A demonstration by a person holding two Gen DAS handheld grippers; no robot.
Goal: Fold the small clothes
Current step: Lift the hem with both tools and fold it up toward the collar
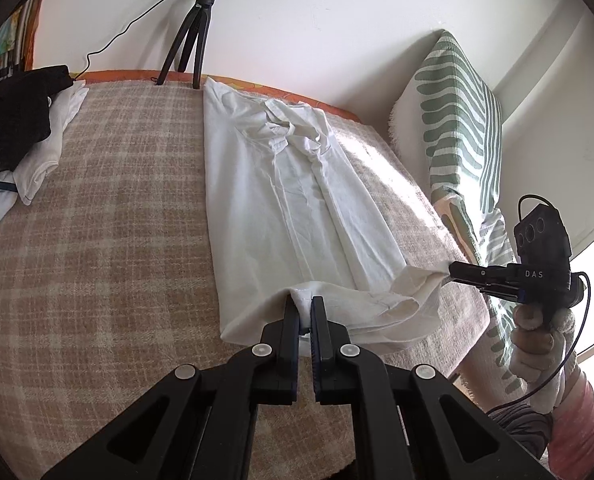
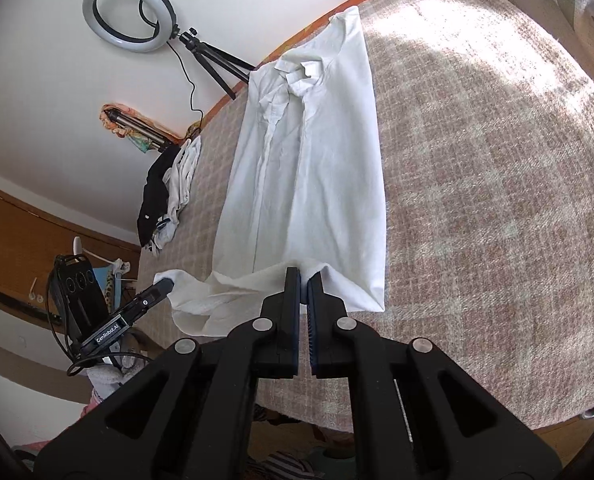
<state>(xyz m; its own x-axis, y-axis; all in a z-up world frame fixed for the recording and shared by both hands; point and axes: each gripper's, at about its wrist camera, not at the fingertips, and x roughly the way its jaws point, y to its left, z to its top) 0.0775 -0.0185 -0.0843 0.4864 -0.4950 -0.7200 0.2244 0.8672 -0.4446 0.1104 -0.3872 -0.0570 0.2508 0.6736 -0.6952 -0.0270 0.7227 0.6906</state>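
Both tongs pinching the hem, ready for the lengthwise fold

I have the white shirt [image 1: 297, 200] lying collar-away on the checked blanket [image 1: 117, 240], sides already folded in to a long strip, so the hem end nearest me is the part to lift. My left gripper [image 1: 305, 306] is closed narrow on the hem near one corner, and my right gripper [image 2: 303, 278] is nipped onto the other, fabric bunched between its jaws. Holding both corners keeps the edge straight; I judge the next move is carrying the hem up toward the collar [image 2: 297, 70]. A clothes pile [image 1: 13, 136] waits at the side.
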